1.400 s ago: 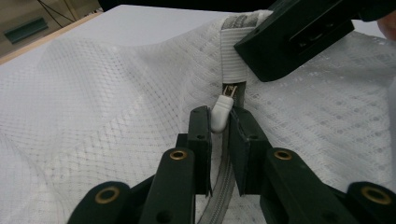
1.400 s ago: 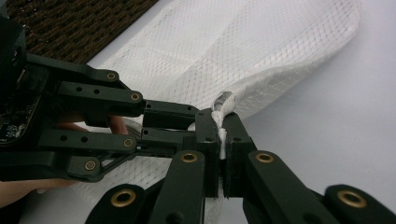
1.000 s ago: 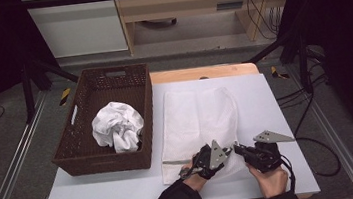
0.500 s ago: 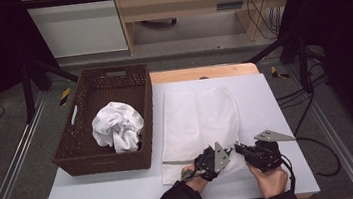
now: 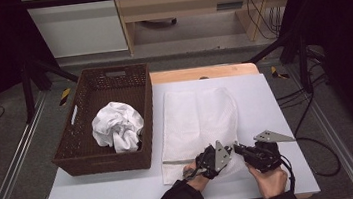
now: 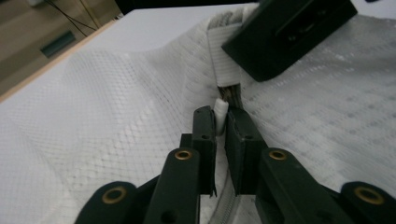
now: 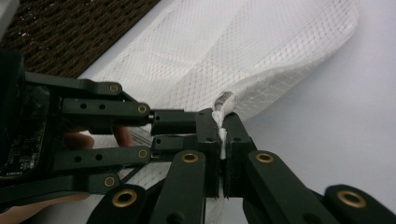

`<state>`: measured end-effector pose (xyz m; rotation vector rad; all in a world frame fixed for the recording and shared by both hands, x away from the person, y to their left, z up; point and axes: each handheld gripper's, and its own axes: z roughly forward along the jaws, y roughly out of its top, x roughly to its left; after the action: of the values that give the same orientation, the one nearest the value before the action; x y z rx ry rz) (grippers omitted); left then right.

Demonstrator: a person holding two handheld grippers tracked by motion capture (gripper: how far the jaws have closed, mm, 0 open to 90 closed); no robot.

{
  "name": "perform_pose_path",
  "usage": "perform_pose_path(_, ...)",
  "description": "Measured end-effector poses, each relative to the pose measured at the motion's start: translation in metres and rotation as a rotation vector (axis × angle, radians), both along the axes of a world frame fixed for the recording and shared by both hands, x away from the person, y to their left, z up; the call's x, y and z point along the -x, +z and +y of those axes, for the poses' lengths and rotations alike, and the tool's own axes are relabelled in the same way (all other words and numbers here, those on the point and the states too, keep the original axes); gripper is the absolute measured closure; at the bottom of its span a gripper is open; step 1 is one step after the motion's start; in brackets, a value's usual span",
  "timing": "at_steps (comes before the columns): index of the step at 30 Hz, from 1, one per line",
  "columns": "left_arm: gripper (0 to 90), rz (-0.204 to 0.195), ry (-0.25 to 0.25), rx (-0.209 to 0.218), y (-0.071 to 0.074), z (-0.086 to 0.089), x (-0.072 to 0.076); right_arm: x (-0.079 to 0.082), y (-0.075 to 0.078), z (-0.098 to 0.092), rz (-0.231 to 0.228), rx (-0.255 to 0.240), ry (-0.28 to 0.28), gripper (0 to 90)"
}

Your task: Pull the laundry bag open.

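A crumpled white cloth lies in the wicker basket.

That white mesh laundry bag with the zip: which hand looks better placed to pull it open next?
Probably the left. The left claw pinches what looks like the zip's pull tab at the white mesh laundry bag edge, while the right claw clamps the fabric beside it, anchoring it.

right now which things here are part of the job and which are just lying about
In the job:
white mesh bag, its near edge pinched
left gripper
right gripper

Lying about:
brown wicker basket
crumpled white cloth inside the basket
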<state>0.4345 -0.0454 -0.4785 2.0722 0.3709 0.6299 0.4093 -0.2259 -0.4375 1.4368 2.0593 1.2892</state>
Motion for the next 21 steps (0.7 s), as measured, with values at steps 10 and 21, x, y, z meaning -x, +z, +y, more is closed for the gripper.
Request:
perform_pose_path(10, 85.5, 0.006, -0.012, -0.027, 0.0020, 0.0006, 0.0015, -0.0016, -0.0001, -0.0024, 0.000, -0.007, -0.001, 88.0)
perform_pose_path(21, 85.6, 0.040, -0.016, -0.068, 0.0012, 0.0053, 0.0040, -0.0003, 0.0040, -0.0074, -0.014, -0.022, -0.033, 88.0)
